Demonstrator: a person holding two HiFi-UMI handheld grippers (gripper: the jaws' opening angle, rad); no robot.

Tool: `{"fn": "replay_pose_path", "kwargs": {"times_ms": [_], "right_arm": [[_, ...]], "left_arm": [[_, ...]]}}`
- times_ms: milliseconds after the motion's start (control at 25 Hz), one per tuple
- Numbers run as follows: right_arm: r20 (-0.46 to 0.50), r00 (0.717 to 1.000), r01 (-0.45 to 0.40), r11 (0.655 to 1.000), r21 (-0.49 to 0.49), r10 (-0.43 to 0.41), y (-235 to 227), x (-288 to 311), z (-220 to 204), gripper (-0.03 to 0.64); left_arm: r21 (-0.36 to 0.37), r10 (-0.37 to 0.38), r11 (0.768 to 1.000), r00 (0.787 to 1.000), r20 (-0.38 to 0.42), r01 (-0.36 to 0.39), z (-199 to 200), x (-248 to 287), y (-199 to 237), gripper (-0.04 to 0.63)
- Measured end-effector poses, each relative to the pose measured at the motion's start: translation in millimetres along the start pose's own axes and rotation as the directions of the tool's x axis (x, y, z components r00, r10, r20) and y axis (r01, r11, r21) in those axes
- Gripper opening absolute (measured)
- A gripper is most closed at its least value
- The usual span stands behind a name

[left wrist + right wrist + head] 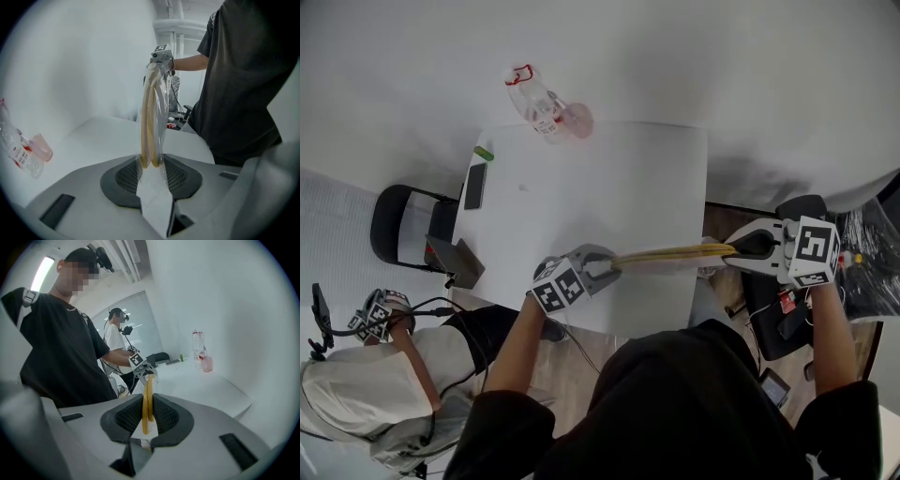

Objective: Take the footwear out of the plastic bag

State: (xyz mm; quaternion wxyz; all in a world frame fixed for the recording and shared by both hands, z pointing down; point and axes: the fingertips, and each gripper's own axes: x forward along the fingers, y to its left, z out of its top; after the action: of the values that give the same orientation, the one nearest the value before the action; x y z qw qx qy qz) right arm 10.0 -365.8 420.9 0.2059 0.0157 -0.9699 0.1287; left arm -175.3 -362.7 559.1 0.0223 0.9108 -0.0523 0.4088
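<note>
L gripper [605, 270] & R gripper [739, 250] hold a clear plastic bag [161, 101] stretched btwn them, roughly level, above the near right part of the white counter [609, 187]. R gripper sits just past the counter's right edge. Inside the bag is flat yellow footwear [675, 253], seen edge-on, running most of the bag's length. L fingers are closed on the bag's empty end flap, right at the footwear's tip. R fingers are closed on the other end, pinching bag w/ footwear inside. At the far edge of the counter a clear bottle [534, 101] stands w/ a pink cup [578, 120] just beside it. At the far left edge are a dark phone [474, 185] & a small green item [484, 153]. Left of the counter are a black chair [398, 225] & a 2nd person [356, 394].
</note>
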Motion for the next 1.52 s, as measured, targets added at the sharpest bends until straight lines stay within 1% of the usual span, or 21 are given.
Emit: {"fn": "replay_pose_path", "kwargs": {"times_ms": [120,160,200,320,520,640,720,840,1080,1360,1520], "right_arm": [[-0.002,1.000,0.015,1.000,-0.011,-0.015,-0.6,-11.0,2.5,0.066],[0.003,1.000,0.023,1.000,-0.009,-0.023,-1.4,-16.3,4.0,0.065],[0.009,0.999,0.031,1.000,-0.004,-0.031,-1.9,-22.0,5.3,0.066],[0.024,0.999,0.047,0.999,0.002,-0.048,-1.1,-36.8,8.0,0.064],[0.010,0.998,0.067,0.998,-0.003,-0.067,-2.2,-54.8,8.7,0.066],[0.007,0.997,0.076,0.997,-0.006,-0.076,-2.9,-64.1,9.9,0.064],[0.002,0.996,0.087,0.996,-0.005,-0.087,-3.4,-71.4,9.8,0.064],[-0.010,0.995,0.098,0.995,-0.005,-0.098,-3.3,-78.1,9.9,0.064],[-0.015,0.991,0.135,0.991,-0.011,-0.135,-4.9,-98.3,9.8,0.064],[-0.005,0.988,0.156,0.988,-0.007,-0.156,-6.9,-113.1,13.4,0.064],[-0.005,0.987,0.162,0.987,-0.005,-0.162,-11.5,-116.6,16.0,0.065]], "left_arm": [[0.010,0.034,0.999,0.999,-0.029,-0.034,-9.9,-2.5,3.3,0.119],[0.019,0.049,0.999,0.998,-0.046,-0.048,-14.5,-3.4,4.6,0.075],[0.021,0.060,0.998,0.996,-0.058,-0.059,-19.1,-4.2,5.3,0.064],[-0.007,0.072,0.997,0.995,-0.062,-0.073,-27.3,-6.3,6.4,0.055],[-0.020,0.062,0.998,0.995,-0.078,-0.064,-31.5,-4.5,8.9,0.055],[-0.032,0.063,0.997,0.993,-0.101,-0.066,-40.3,-3.7,11.9,0.055],[-0.050,0.062,0.996,0.992,-0.112,-0.068,-45.7,-2.3,13.5,0.055],[-0.082,0.055,0.995,0.993,-0.100,-0.064,-48.1,-1.8,14.9,0.055],[-0.087,0.032,0.995,0.992,-0.126,-0.043,-53.8,6.9,11.7,0.055],[-0.116,0.015,0.993,0.987,-0.158,-0.034,-63.9,10.6,12.5,0.046],[-0.123,0.014,0.992,0.990,-0.143,-0.032,-62.3,10.4,14.5,0.040]]}}
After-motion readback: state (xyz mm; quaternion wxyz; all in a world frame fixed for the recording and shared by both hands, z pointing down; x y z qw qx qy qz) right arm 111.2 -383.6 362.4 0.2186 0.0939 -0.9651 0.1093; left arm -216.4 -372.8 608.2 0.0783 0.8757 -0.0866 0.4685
